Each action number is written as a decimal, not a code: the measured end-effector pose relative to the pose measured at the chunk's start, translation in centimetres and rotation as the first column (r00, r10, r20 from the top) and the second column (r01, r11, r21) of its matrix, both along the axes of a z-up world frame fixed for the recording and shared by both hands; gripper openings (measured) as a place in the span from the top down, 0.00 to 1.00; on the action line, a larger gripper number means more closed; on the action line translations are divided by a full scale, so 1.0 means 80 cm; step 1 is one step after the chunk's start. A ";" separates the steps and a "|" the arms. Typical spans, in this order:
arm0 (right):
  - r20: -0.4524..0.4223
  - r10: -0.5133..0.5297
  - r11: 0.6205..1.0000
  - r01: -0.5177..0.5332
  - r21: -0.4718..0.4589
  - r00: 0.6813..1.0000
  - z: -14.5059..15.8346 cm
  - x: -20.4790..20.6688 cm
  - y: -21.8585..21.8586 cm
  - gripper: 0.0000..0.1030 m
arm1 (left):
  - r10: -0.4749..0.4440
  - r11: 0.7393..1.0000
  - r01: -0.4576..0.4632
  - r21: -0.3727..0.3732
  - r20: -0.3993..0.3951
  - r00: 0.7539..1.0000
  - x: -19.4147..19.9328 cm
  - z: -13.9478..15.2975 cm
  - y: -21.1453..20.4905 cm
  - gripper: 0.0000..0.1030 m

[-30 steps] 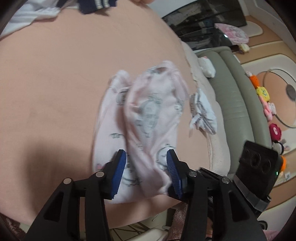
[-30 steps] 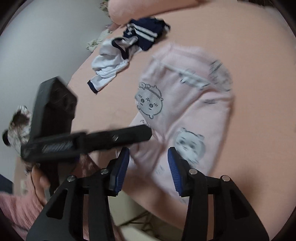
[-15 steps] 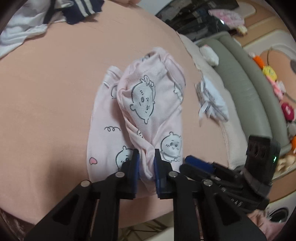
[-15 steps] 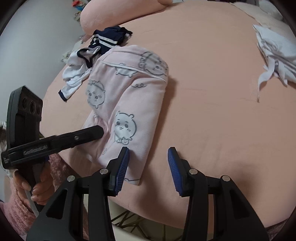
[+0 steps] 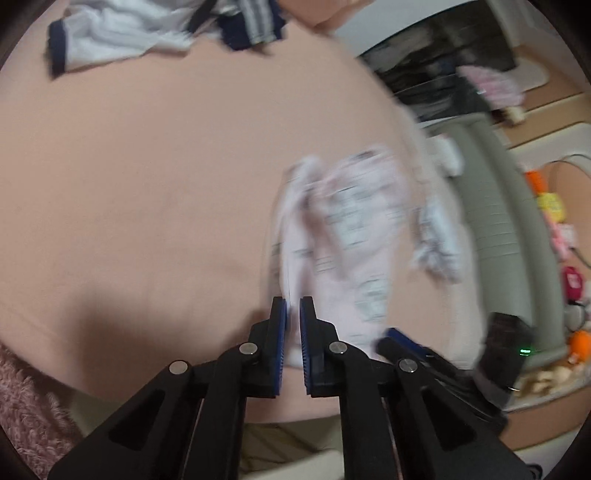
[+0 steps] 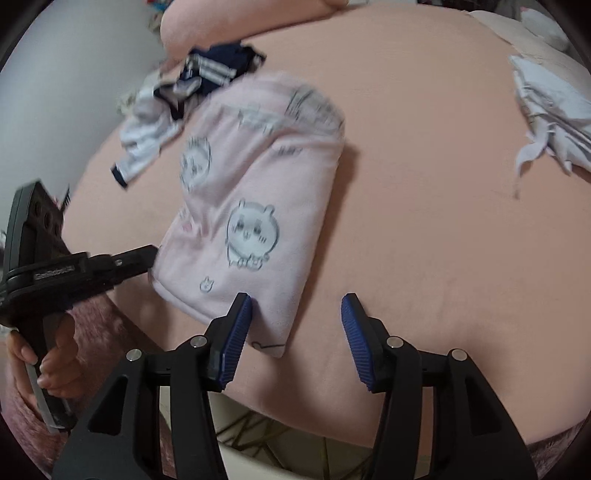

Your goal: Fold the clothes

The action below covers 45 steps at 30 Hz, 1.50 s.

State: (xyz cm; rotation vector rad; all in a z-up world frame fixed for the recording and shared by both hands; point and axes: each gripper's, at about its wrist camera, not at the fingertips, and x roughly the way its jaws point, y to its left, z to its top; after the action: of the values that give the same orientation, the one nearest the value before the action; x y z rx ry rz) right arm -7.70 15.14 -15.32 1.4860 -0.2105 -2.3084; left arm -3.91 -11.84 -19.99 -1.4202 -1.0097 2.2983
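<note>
A pale pink garment with cartoon animal prints (image 6: 255,206) lies folded lengthwise on the pink bed sheet (image 6: 424,221). It also shows, blurred, in the left wrist view (image 5: 343,240). My left gripper (image 5: 292,314) is shut on the near left edge of the pink garment; it shows in the right wrist view (image 6: 147,254) at that edge. My right gripper (image 6: 295,314) is open, its left pad touching the garment's near right corner.
A navy-and-white striped garment (image 6: 199,85) lies crumpled at the far side of the bed. A white garment (image 6: 546,110) lies at the right edge. A grey sofa (image 5: 506,229) with toys stands beyond the bed. A pink pillow (image 6: 236,18) lies at the head.
My left gripper shut on the garment's near edge and has pulled back toward the bed's edge with it. My right gripper stayed open and moved in to the garment's near right corner.
</note>
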 end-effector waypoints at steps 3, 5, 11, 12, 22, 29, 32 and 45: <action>-0.032 -0.032 0.999 0.032 -0.004 0.999 0.008 0.001 0.012 0.49 | -0.024 0.999 0.023 -0.046 -0.035 0.999 0.000 0.010 0.012 0.60; -0.022 -0.057 0.998 0.057 0.000 0.998 0.006 -0.001 0.017 0.48 | -0.045 0.996 0.042 -0.082 -0.043 0.998 0.000 0.013 0.022 0.56; 0.013 -0.055 0.997 0.054 0.046 0.998 -0.007 0.001 0.014 0.48 | -0.123 0.984 0.112 -0.140 -0.068 0.990 -0.002 0.020 0.046 0.58; 0.012 -0.053 0.997 0.052 0.054 0.999 -0.007 0.001 0.012 0.48 | -0.129 0.983 0.118 -0.144 -0.073 0.989 -0.003 0.020 0.049 0.58; 0.021 -0.056 0.997 0.054 0.051 0.998 -0.008 -0.001 0.009 0.48 | -0.141 0.970 0.124 -0.208 -0.065 0.988 -0.006 0.025 0.061 0.91; 0.024 -0.082 0.996 0.082 -0.020 0.996 0.006 -0.002 0.017 0.48 | -0.095 0.967 0.062 -0.248 -0.122 0.988 0.012 0.050 0.052 0.92; 0.007 -0.061 0.997 0.061 -0.042 0.998 0.010 -0.003 0.010 0.45 | -0.067 0.966 0.047 -0.254 -0.072 0.995 0.016 0.039 0.035 0.92; -0.052 -0.034 0.999 0.036 0.030 0.998 0.008 -0.004 0.002 0.44 | -0.031 0.954 0.004 -0.298 -0.085 0.996 0.012 0.045 0.022 0.73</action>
State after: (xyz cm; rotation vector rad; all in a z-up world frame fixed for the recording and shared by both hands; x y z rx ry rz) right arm -7.98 15.32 -14.69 1.4463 -0.1886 -2.3854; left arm -2.95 -10.10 -16.36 -1.4081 -0.6414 2.5589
